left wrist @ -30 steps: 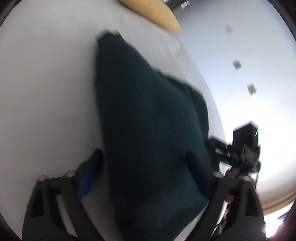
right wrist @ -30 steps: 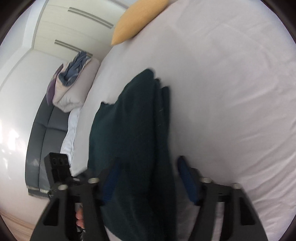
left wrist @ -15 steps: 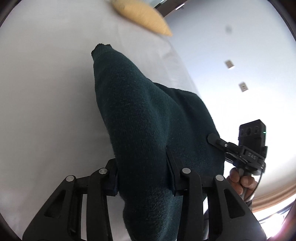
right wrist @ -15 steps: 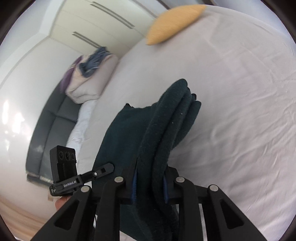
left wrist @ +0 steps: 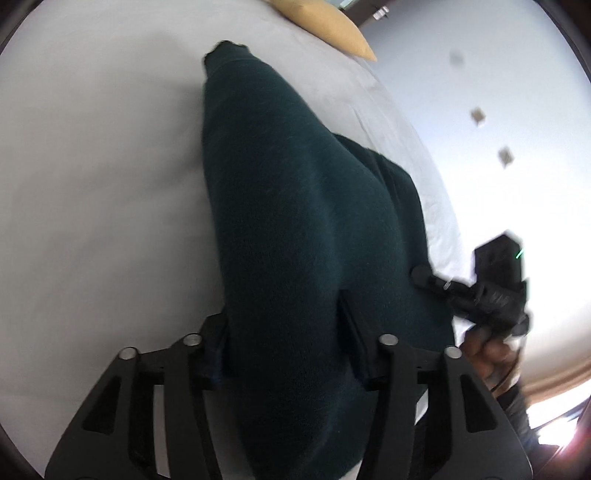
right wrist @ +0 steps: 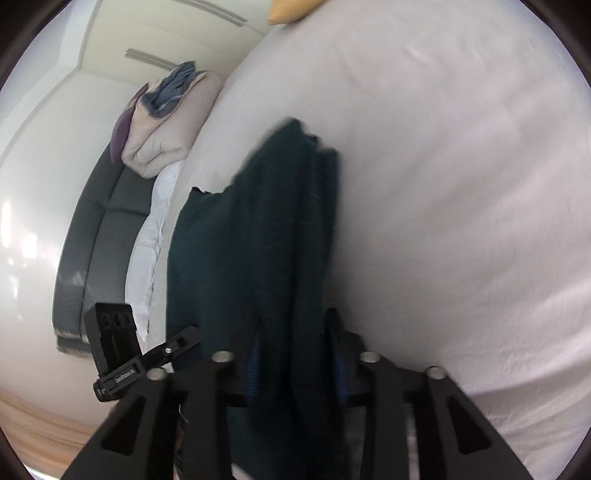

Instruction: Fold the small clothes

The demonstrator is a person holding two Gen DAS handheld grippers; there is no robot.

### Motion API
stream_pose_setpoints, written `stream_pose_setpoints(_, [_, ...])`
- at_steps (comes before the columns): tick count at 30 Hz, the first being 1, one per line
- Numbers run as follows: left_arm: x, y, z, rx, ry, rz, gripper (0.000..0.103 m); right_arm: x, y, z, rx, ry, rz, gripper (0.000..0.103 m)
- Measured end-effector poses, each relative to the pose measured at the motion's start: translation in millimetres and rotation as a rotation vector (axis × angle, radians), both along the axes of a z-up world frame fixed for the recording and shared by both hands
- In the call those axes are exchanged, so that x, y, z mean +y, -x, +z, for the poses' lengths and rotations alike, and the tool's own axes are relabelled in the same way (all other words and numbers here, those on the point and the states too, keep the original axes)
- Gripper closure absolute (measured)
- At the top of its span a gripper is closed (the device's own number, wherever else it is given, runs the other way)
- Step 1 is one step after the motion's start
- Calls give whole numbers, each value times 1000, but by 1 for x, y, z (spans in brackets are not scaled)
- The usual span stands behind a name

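Observation:
A dark green knit garment (left wrist: 295, 221) stretches over the white bed sheet (left wrist: 92, 184). My left gripper (left wrist: 284, 332) is shut on its near edge, the cloth bunched between the fingers. My right gripper (right wrist: 295, 350) is shut on a folded, layered edge of the same garment (right wrist: 280, 229). Both hold it lifted off the bed. The right gripper's body (left wrist: 495, 280) and the hand show at the right of the left wrist view. The left gripper's body (right wrist: 118, 339) shows at the lower left of the right wrist view.
A yellow pillow (left wrist: 325, 26) lies at the bed's far end, also in the right wrist view (right wrist: 291, 9). A pile of folded bedding and clothes (right wrist: 166, 122) sits on a dark grey sofa (right wrist: 92, 240) beside the bed. White wardrobe doors (right wrist: 166, 40) stand behind.
Both grippers closed on the garment one second to half a second ago. Since then they have lowered it a little toward the bed, and the jaws look slightly wider apart.

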State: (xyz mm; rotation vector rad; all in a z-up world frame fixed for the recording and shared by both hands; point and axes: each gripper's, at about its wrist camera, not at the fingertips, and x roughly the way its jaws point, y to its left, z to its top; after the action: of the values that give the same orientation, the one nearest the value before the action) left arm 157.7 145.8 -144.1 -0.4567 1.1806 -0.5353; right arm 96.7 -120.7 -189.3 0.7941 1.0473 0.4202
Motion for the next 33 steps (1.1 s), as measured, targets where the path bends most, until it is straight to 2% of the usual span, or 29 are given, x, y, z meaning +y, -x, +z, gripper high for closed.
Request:
stream_pose_setpoints(1, [2, 1, -3, 3, 27, 11, 49, -1, 2, -1, -10, -12, -7, 69])
stream_pose_setpoints(3, [0, 4, 0, -8, 15, 11, 49, 0, 2, 5, -12, -8, -13, 64])
stream_pose_setpoints(6, [-9, 8, 17, -57, -83, 24, 43, -4, 10, 20, -20, 46, -42, 52])
stream_pose_setpoints(8, [-13, 19, 37, -139, -186, 50, 42, -14, 25, 30, -50, 74, -74, 47])
stream_pose_setpoints(9, [-17, 29, 51, -202, -246, 63, 37, -17, 33, 41, -86, 92, -89, 47])
stream_pose_setpoints(11, [-35, 37, 80, -313, -315, 95, 26, -18, 47, 59, -146, 132, -114, 42])
stream_pose_setpoints(13, [-41, 59, 111, -464, -361, 121, 25, -15, 66, 82, -219, 218, -153, 34])
stream_pose_setpoints(14, [-45, 75, 129, -557, -397, 130, 17, -12, 76, 93, -261, 258, -160, 32])
stream_pose_setpoints(15, [-50, 93, 145, -645, -452, 148, 4, -6, 88, 107, -314, 305, -167, 30])
stream_pose_setpoints(16, [-62, 104, 159, -717, -509, 175, 0, -2, 96, 115, -345, 339, -173, 26])
stream_pose_setpoints(18, [-78, 135, 184, -878, -619, 227, 0, 5, 115, 137, -426, 413, -203, 18])
stream_pose_setpoints(20, [-90, 155, 203, -950, -660, 287, 0, 9, 141, 159, -525, 453, -249, 5])
stream_pose_setpoints(22, [-91, 174, 217, -956, -633, 331, 0, 10, 161, 179, -604, 472, -304, 0])
stream_pose_setpoints(25, [-90, 187, 233, -895, -566, 341, 0, 13, 183, 209, -692, 488, -341, 0])
stream_pose_setpoints(28, [-93, 186, 242, -807, -546, 357, 0, 15, 199, 232, -724, 509, -352, 0])
stream_pose_setpoints(33, [-84, 196, 236, -715, -579, 344, 0, 24, 215, 251, -733, 542, -300, 0])
